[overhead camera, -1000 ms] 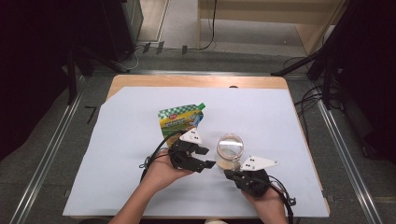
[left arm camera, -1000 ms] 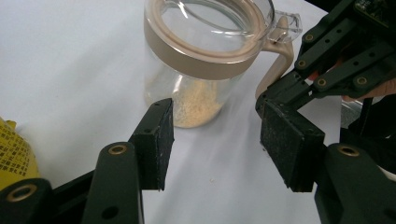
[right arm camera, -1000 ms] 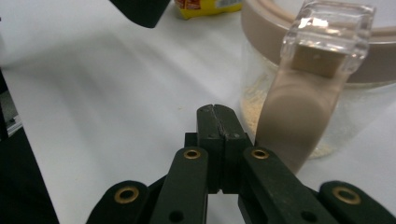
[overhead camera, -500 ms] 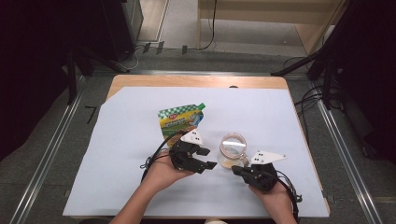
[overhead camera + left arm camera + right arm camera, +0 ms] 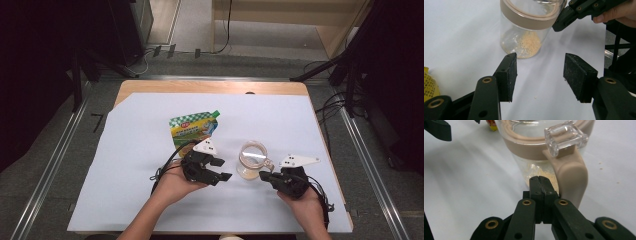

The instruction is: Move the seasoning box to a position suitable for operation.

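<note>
Bright, even overhead light, soft shadows, dark surroundings, and slightly soft close-ups.

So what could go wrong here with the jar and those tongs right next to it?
The right tongs are shut with nothing between them, tips close beside the jar's tan handle; a push there could slide or tip the light, nearly empty jar. The clear lid latch appears unfastened, so a tip might spill the grains onto the white sheet. The left tongs stand open short of the jar, so nothing steadies it.

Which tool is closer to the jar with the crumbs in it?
Right. The right tool, shut, sits right beside the jar at its handle. The left tool waits open, a little farther away.
</note>
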`<state>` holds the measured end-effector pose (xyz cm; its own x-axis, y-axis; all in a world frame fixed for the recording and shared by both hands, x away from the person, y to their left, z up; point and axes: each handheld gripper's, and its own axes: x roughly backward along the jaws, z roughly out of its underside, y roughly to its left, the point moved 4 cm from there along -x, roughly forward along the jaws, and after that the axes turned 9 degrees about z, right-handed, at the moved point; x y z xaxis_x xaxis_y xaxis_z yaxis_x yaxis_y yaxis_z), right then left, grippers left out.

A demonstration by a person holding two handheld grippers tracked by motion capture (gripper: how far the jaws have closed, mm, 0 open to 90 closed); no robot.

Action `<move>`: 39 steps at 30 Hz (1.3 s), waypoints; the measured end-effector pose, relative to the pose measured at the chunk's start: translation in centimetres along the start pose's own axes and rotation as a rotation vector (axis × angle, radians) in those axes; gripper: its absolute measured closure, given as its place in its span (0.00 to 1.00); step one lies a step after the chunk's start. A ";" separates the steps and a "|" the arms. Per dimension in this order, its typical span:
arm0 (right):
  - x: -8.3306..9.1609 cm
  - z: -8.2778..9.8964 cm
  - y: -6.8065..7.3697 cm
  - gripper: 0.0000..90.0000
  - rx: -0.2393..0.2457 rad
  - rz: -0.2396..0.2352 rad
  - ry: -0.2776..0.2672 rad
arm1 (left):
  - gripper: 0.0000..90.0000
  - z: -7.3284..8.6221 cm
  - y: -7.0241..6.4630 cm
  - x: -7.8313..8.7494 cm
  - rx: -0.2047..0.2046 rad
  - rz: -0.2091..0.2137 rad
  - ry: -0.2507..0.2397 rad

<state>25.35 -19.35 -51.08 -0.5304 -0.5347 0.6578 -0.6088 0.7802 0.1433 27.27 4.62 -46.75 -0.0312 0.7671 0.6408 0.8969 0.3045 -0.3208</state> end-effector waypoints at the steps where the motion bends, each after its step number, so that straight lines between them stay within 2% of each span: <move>1: 0.2 -0.1 -0.5 1.00 -0.003 0.004 -0.001 | 0.51 0.0 0.1 0.0 -0.001 -0.002 0.002; 8: 0.2 -0.2 -1.9 1.00 -0.020 0.011 0.005 | 0.50 -0.1 0.1 -0.2 0.000 0.001 -0.006; 17: -0.3 -0.7 -3.9 1.00 -0.009 0.011 0.018 | 0.50 -0.2 0.1 -0.9 -0.015 0.009 0.003; 18: -0.5 -0.9 -4.5 1.00 -0.013 0.007 0.017 | 0.49 -0.2 0.1 -1.0 -0.011 0.009 -0.002; 23: -1.1 -1.3 -5.6 1.00 -0.016 0.009 0.013 | 0.49 -0.3 0.1 -1.2 -0.015 0.009 0.002; 30: -2.1 -1.8 -6.7 1.00 -0.019 0.012 -0.012 | 0.48 -0.4 0.0 -1.5 -0.015 0.017 -0.007; 32: -2.2 -1.9 -6.8 1.00 -0.030 0.008 0.005 | 0.47 -0.4 -0.1 -1.6 -0.015 0.020 -0.005; 34: -2.1 -2.0 -6.8 1.00 -0.023 0.023 0.021 | 0.47 -0.4 -0.1 -1.6 -0.016 0.019 -0.001; 35: -1.5 -2.2 -6.7 1.00 -0.007 0.039 0.007 | 0.47 -0.3 -0.1 -1.4 -0.015 0.016 0.001; 37: -1.2 -2.2 -6.7 1.00 -0.006 0.048 0.004 | 0.47 -0.3 -0.1 -1.4 -0.014 0.018 -0.003; 39: -0.1 -2.2 -6.9 1.00 -0.023 0.058 -0.001 | 0.46 -0.3 0.0 -1.2 -0.009 0.013 -0.007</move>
<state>30.89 -23.97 -50.54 -0.5654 -0.4886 0.6645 -0.5632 0.8173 0.1218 27.47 3.55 -47.32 -0.0220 0.7748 0.6319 0.9012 0.2890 -0.3230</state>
